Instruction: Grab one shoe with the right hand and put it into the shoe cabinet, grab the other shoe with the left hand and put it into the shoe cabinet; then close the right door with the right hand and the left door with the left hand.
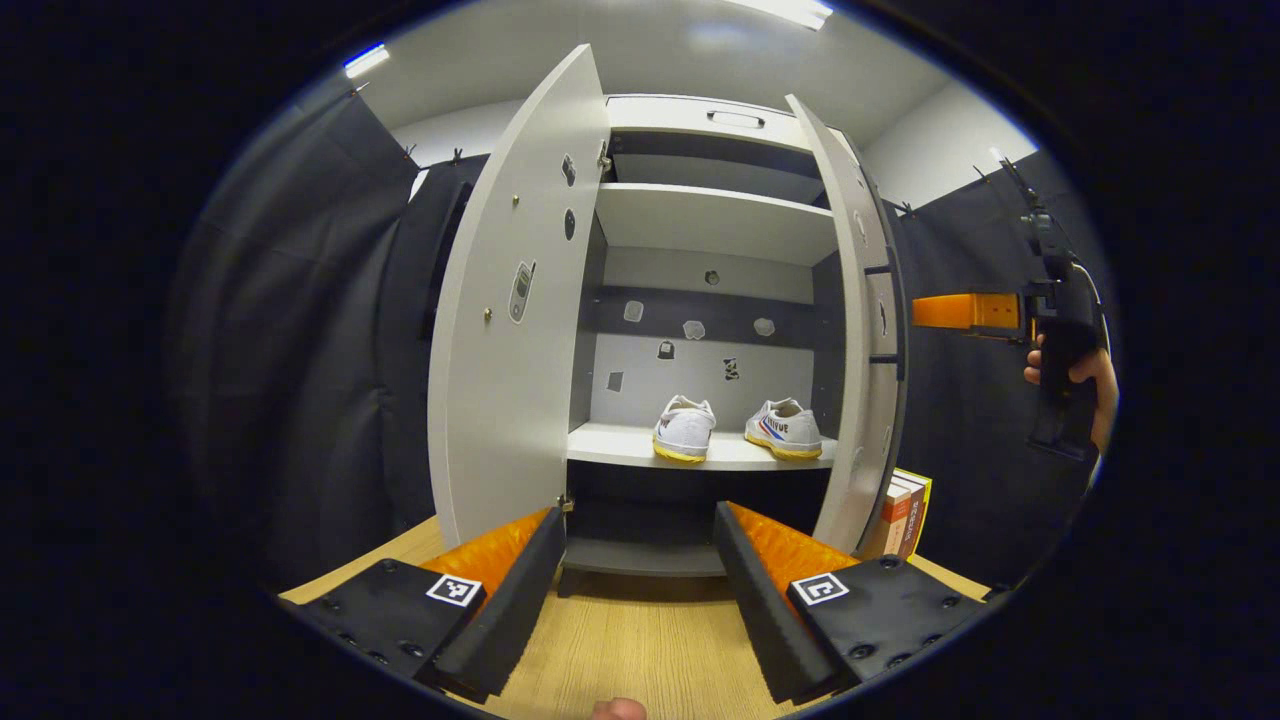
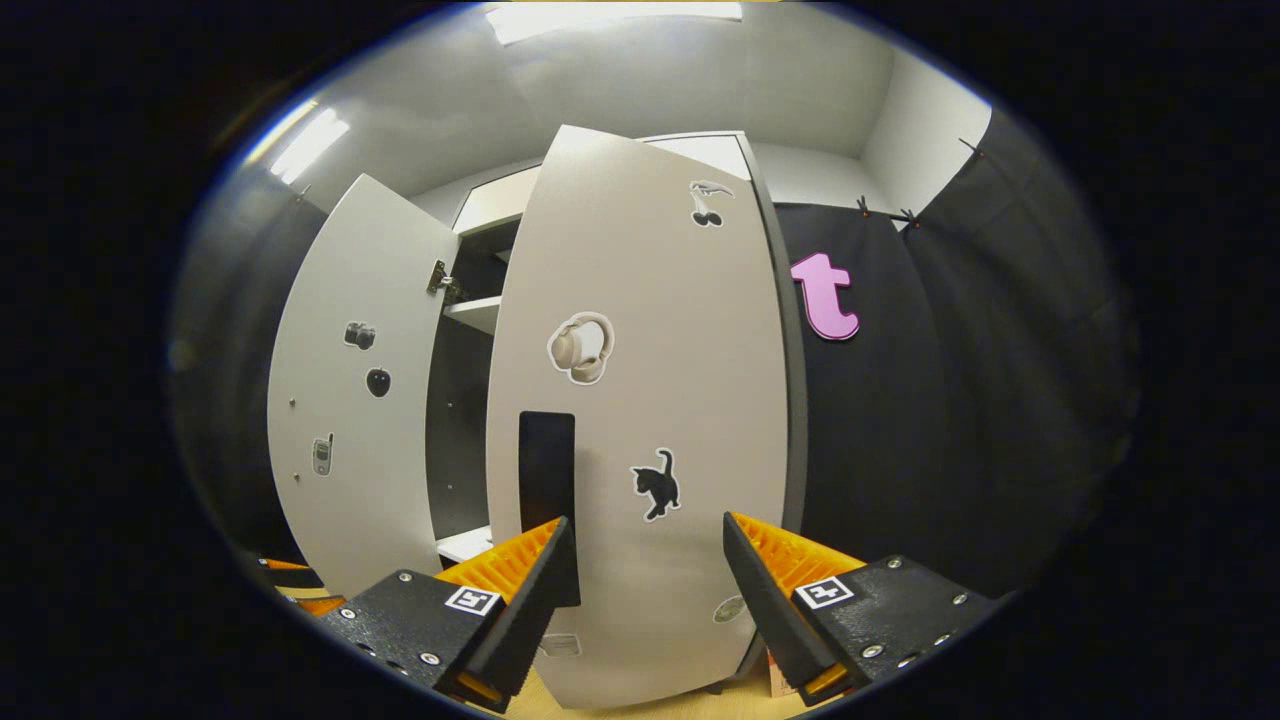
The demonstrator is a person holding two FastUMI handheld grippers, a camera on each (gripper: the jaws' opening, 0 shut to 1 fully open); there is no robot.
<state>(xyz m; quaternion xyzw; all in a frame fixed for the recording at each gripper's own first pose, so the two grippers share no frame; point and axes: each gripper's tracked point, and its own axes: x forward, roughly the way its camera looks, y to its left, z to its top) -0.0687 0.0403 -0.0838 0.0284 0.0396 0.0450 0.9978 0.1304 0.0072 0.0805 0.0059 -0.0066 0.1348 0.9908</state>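
Note:
Two white shoes, one (image 1: 685, 429) on the left and one (image 1: 783, 429) on the right, stand side by side on a shelf (image 1: 620, 446) inside the grey shoe cabinet (image 1: 716, 223). Both doors stand open: the left door (image 1: 510, 330) and the right door (image 1: 866, 330). My left gripper (image 1: 640, 580) is open over the wooden floor, in front of the cabinet. The right gripper (image 1: 1050, 330), held by a hand, hovers outside the right door. In the right gripper view my right gripper (image 2: 645, 580) is open, close to the outer face of the right door (image 2: 650, 400) beside its dark handle (image 2: 547, 480).
Some books (image 1: 906, 512) lean against the cabinet's right side on the wooden floor (image 1: 640, 640). Black cloth walls (image 1: 300, 350) close the booth on both sides. Stickers dot the doors and the cabinet's back panel.

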